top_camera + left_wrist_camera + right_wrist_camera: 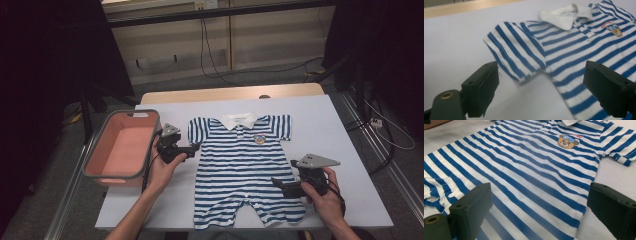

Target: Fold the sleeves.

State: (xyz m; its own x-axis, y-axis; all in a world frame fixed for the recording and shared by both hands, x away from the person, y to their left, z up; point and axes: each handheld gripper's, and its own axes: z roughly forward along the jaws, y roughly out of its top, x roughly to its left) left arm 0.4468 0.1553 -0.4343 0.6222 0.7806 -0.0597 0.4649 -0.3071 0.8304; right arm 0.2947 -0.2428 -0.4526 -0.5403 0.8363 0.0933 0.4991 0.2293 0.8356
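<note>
The romper lies flat and spread at the table's centre, not yet folded. Your left gripper hovers wide open at its sleeve; your right gripper stands wide open at the side hem. The bin waits beside it. Every fold is likely still ahead.

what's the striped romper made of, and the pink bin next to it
Striped romper: looks like soft matte knit cotton, lying limp and flat with stitched hems, a white collar and a bear patch; the fibre is a guess. Pink bin: probably moulded plastic, with smooth rigid walls and a grey rim.
</note>
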